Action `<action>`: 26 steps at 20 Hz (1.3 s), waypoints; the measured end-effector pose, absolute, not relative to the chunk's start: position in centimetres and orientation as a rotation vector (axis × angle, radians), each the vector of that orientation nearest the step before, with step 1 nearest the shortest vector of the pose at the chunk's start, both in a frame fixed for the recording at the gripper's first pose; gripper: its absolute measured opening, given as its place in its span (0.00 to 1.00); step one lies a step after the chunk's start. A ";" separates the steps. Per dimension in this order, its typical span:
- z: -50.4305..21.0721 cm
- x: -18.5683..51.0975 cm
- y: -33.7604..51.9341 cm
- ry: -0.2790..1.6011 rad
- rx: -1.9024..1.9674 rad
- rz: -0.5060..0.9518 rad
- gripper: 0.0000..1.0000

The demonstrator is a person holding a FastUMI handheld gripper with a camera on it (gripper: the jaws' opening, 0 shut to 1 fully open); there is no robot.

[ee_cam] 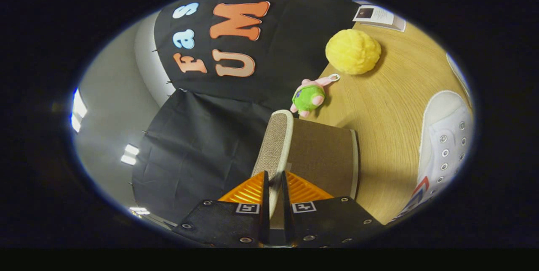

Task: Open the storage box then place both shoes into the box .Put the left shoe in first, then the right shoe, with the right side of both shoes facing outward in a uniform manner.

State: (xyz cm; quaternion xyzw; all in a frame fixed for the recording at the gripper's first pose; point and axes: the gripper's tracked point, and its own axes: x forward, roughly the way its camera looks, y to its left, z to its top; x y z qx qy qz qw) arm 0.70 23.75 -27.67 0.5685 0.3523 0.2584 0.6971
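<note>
My gripper (274, 183) is shut on the thin edge of the storage box lid (274, 144), a brown woven flap with a pale rim that runs straight ahead from between the fingers. The lid stands lifted away from the brown box body (324, 157), which lies just right of the fingers on the wooden table (379, 107). A white lace-up shoe (446, 140) with metal eyelets and a red and blue stripe rests on the table beyond the box, further right. The whole scene looks rolled sideways in the gripper view.
A green and pink plush toy (310, 96) lies just past the lid's far end. A yellow fluffy ball (353, 51) sits further off on the table, and a sheet of paper (379, 16) lies beyond it. Black cloth wall hangs left of the lid.
</note>
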 end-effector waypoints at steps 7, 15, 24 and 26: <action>-23.7 0.4 24.4 0.723 1.280 0.663 0.08; -22.9 1.2 25.9 0.727 1.290 0.636 0.11; -25.0 1.1 28.0 0.807 1.200 0.576 0.32; -24.2 1.2 28.6 0.820 1.206 0.582 0.31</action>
